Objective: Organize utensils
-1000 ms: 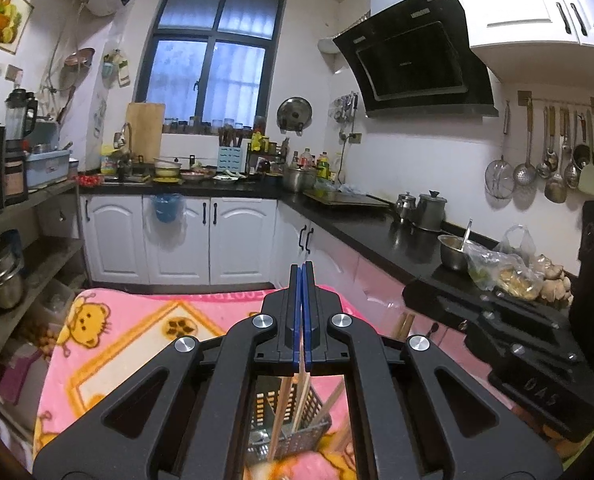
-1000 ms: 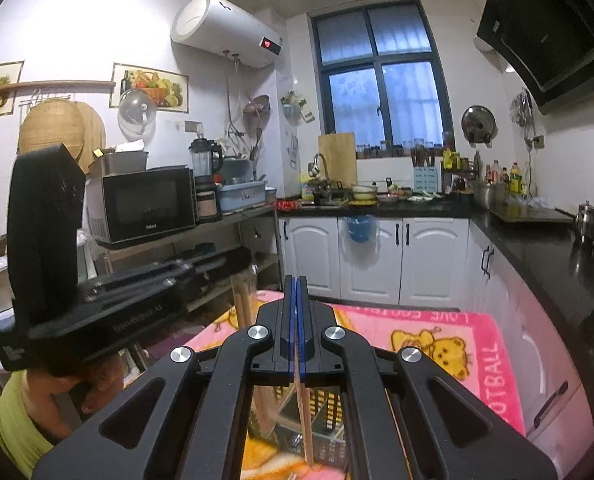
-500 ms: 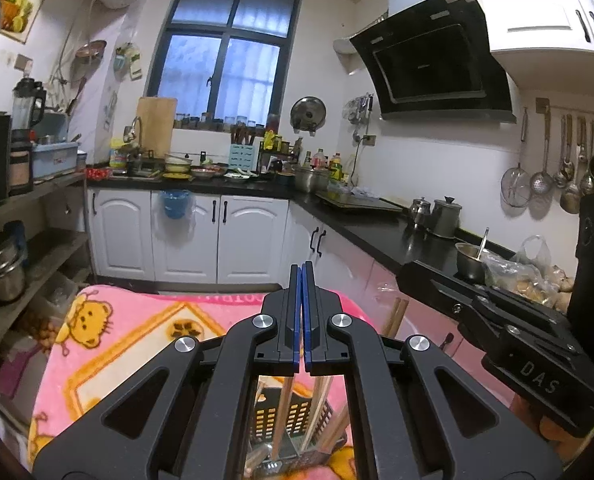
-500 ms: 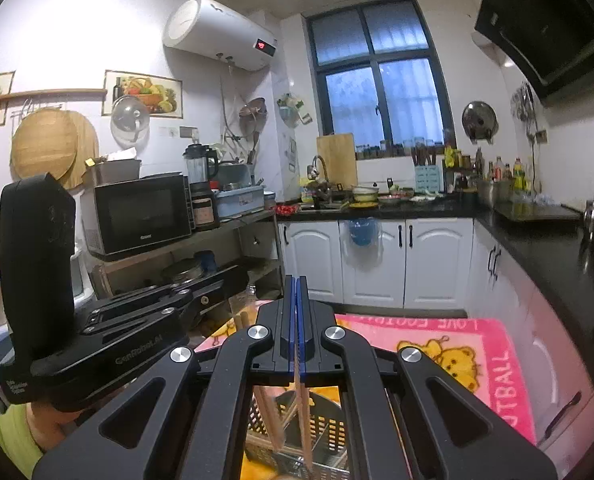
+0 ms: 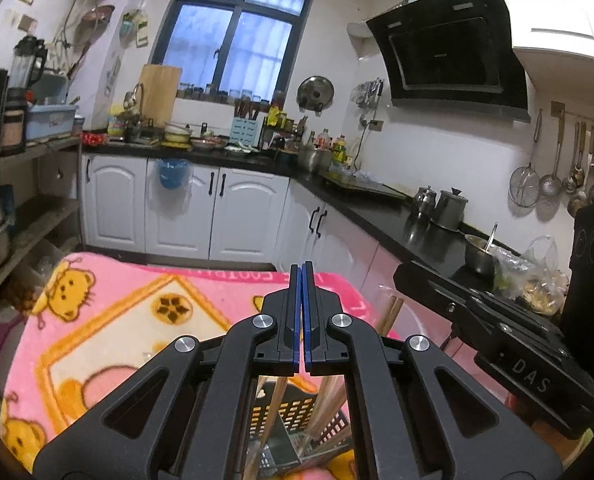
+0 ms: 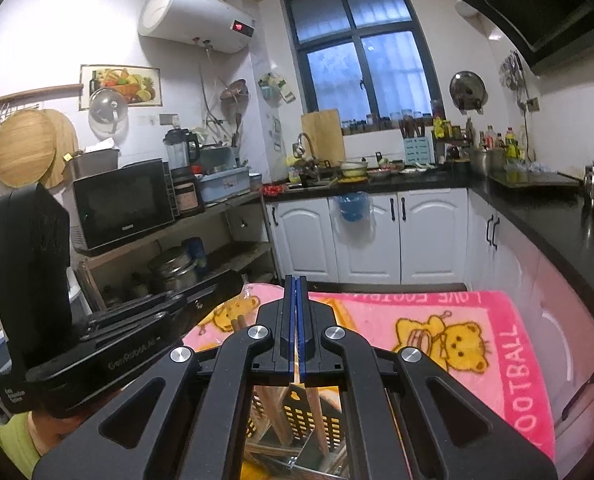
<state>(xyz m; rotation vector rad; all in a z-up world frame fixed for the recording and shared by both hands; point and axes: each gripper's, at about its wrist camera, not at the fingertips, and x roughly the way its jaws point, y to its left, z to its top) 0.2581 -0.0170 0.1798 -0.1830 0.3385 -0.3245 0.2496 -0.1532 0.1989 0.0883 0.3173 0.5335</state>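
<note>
You hold both tools over the black slotted basket, which stands on the pink bear blanket that covers the desk. The jaws of your left gripper are clenched tight, and a thin wooden chopstick seems to hang down from them into the basket. I cannot be sure it is pinched there. The jaws of your right gripper are clenched too, and a thin chopstick shows between the blue pads, pointing down at the basket.

Several chopsticks already stand leaning inside the basket, so a good part of the tidying looks done. What is left, I think, is to let these last sticks drop in. No other loose utensils show on the blanket, but the tools hide much of it.
</note>
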